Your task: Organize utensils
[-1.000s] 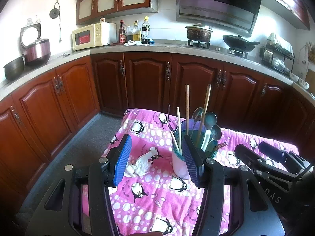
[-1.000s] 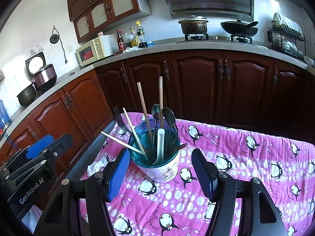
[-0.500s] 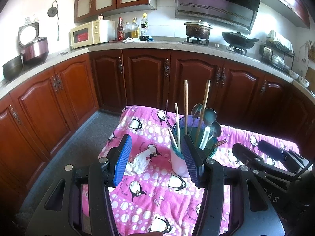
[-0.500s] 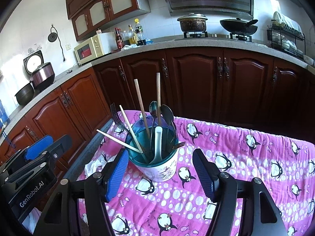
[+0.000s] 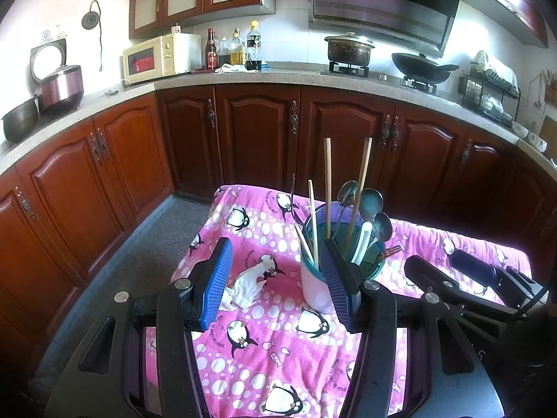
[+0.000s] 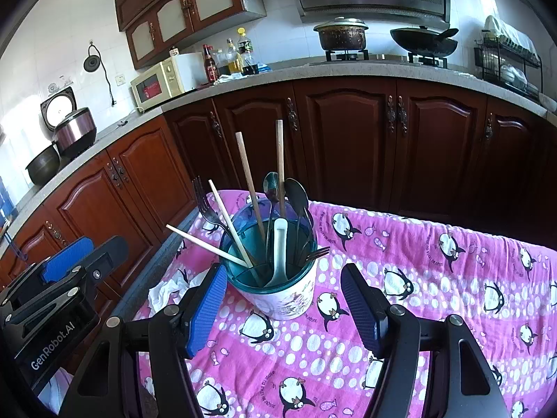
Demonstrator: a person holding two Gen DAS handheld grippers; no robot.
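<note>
Right now I have both tongs released and holding nothing above the bench, which is covered by a pink penguin cloth point(image 6: 435, 261). My right tongs point(image 6: 283, 308) sit spread just in front of the utensil holder point(image 6: 282, 289), a white cup with a teal rim standing upright on the cloth; the blue pads flank its lower part without touching. Inside it I see two tall wooden chopsticks point(image 6: 256, 188), two paler chopsticks point(image 6: 222, 233) leaning out to the left, a fork point(image 6: 205, 205), dark metal spoons point(image 6: 296, 195) and a white ceramic spoon point(image 6: 278, 250). My left tongs point(image 5: 275, 278) hang left of the holder point(image 5: 315, 285), their right pad overlapping its side from this view. A crumpled white tissue point(image 5: 245, 287) lies on the cloth between the left pads.
</note>
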